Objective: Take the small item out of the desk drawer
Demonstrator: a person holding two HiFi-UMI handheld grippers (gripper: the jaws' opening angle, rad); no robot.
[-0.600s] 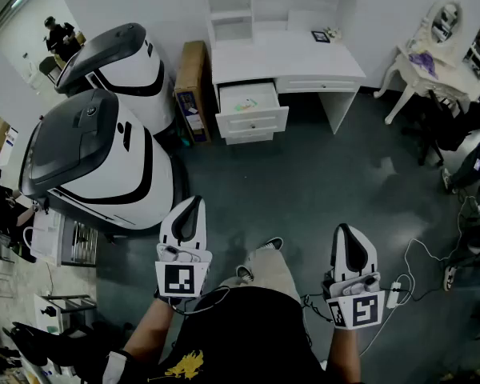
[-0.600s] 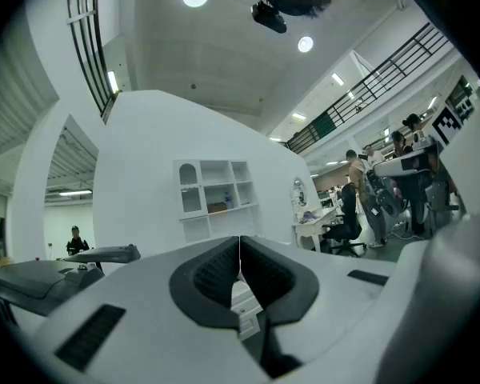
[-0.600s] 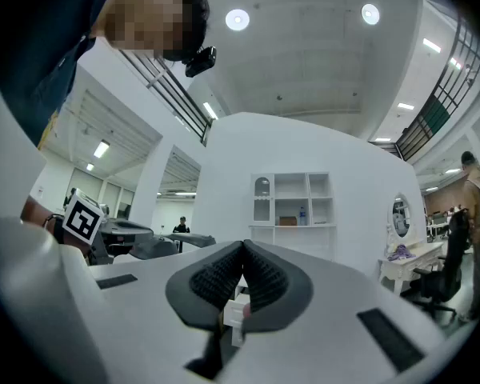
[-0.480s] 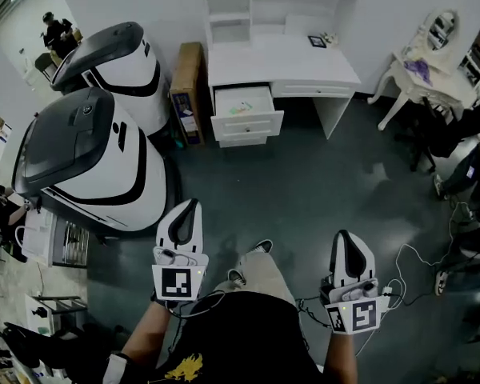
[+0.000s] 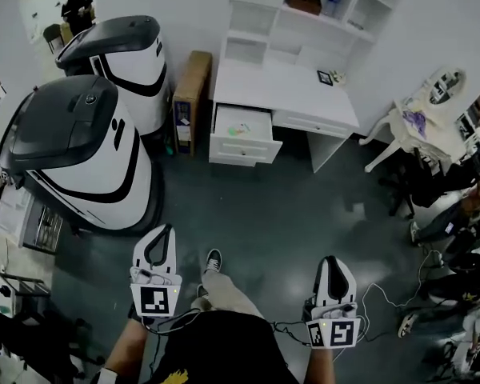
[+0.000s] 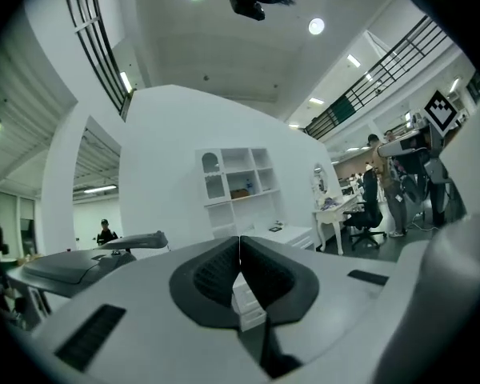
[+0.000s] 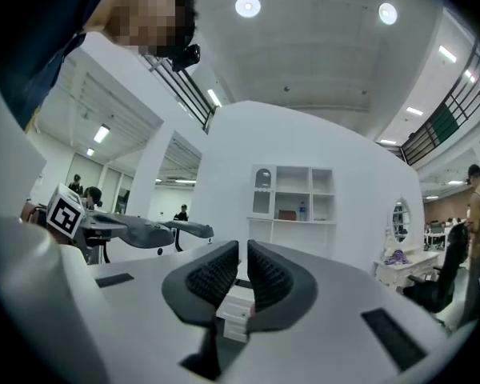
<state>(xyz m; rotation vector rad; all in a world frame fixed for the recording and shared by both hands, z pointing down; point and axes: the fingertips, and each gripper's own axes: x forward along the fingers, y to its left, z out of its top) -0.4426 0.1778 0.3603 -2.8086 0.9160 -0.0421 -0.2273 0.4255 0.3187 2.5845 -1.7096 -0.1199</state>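
Note:
A white desk (image 5: 304, 94) stands against the far wall, and its top left drawer (image 5: 242, 144) is pulled open. A small green item (image 5: 242, 128) lies inside the drawer. Both grippers are far from it, held low near the person's waist and aimed at the desk. My left gripper (image 5: 167, 230) (image 6: 239, 242) is shut, pads touching, holding nothing. My right gripper (image 5: 330, 261) (image 7: 242, 250) is shut down to a thin slit, also holding nothing. The drawer fronts (image 7: 234, 309) show small beyond the right jaws.
Two large white-and-black machines (image 5: 80, 150) (image 5: 124, 50) stand on the left. A cardboard box (image 5: 190, 94) leans beside the desk, with white shelves (image 5: 312, 10) above it. On the right are a white vanity table (image 5: 424, 110), dark chairs and floor cables (image 5: 384, 294). A dark floor lies between.
The head view has swung, so the shelves above the desk now show and the desk sits lower in the picture. Both grippers sit lower and further left, jaws unchanged.

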